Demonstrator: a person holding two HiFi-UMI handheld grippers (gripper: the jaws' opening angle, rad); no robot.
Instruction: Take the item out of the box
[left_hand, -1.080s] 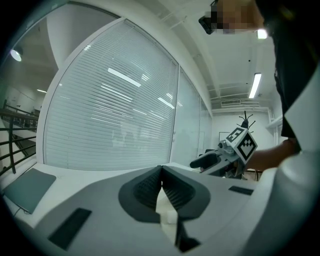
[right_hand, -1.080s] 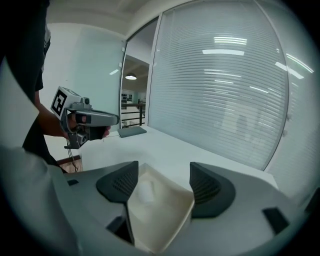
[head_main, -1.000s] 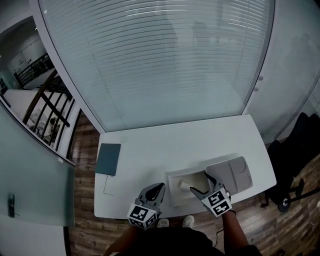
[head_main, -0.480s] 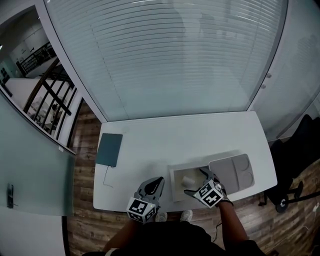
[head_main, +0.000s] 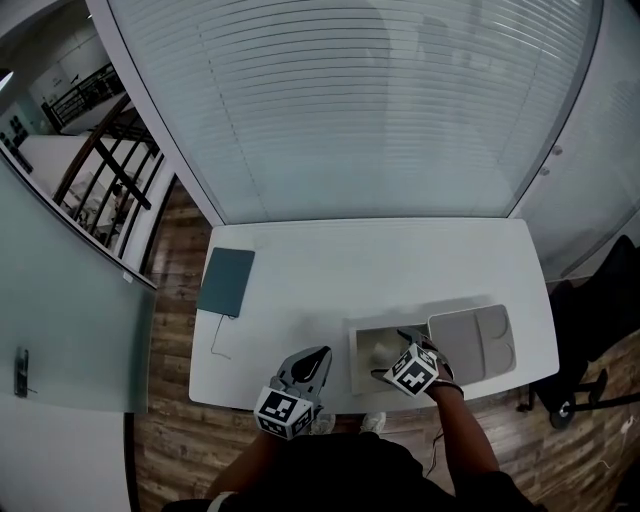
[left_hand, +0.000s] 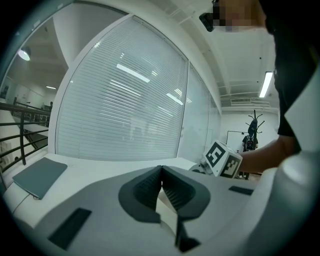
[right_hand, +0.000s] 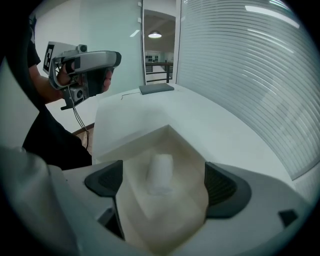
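Observation:
An open white box (head_main: 362, 362) sits near the table's front edge, with a small white cup-like item (head_main: 381, 348) lying inside. In the right gripper view the item (right_hand: 160, 173) lies in the box (right_hand: 127, 131) just ahead of the jaws. My right gripper (head_main: 392, 356) hangs over the box, open wide, with nothing between its fingers. My left gripper (head_main: 314, 362) is held at the front edge left of the box, its jaws shut on nothing (left_hand: 161, 185). The box's grey lid (head_main: 473, 341) lies to the right of the box.
A dark green notebook (head_main: 226, 282) lies at the table's left end, with a thin cable (head_main: 217, 340) running from it toward the front. The white table (head_main: 380, 270) stands against a curved glass wall with blinds. A black chair (head_main: 600, 330) is at the right.
My right gripper has opened wide and moved left and down over the open box. The left gripper has stayed by the front edge. The head camera has shifted slightly.

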